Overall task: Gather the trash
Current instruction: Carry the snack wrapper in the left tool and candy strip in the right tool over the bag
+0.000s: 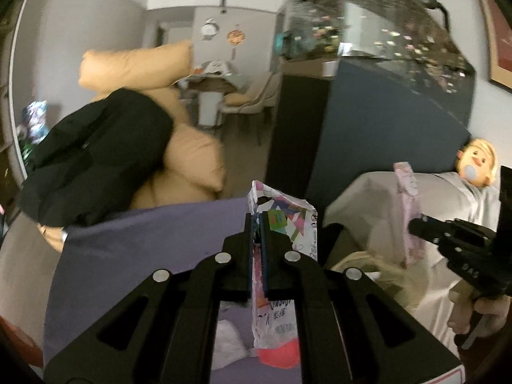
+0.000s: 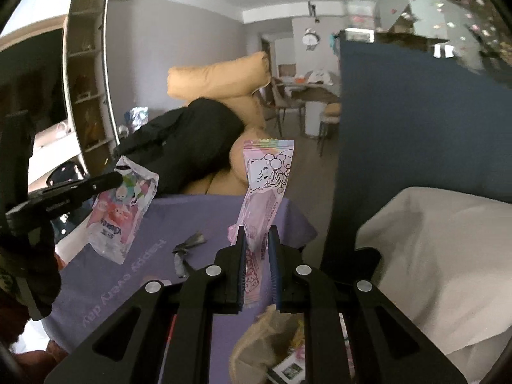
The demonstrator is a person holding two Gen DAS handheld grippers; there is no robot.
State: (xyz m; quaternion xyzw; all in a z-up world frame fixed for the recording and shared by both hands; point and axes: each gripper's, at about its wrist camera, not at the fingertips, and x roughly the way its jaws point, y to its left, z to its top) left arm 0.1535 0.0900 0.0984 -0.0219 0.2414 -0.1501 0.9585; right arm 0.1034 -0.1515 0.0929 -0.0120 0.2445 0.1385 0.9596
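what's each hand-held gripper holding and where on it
Left hand-held gripper: colourful snack bag, pinched near its top. Right hand-held gripper: pink wrapper, by its lower end.

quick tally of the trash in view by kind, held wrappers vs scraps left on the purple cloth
Held wrappers: 2, the cartoon snack bag in the left gripper and the pink wrapper in the right gripper
Scraps on the purple cloth: 1, the dark scrap
Total: 3
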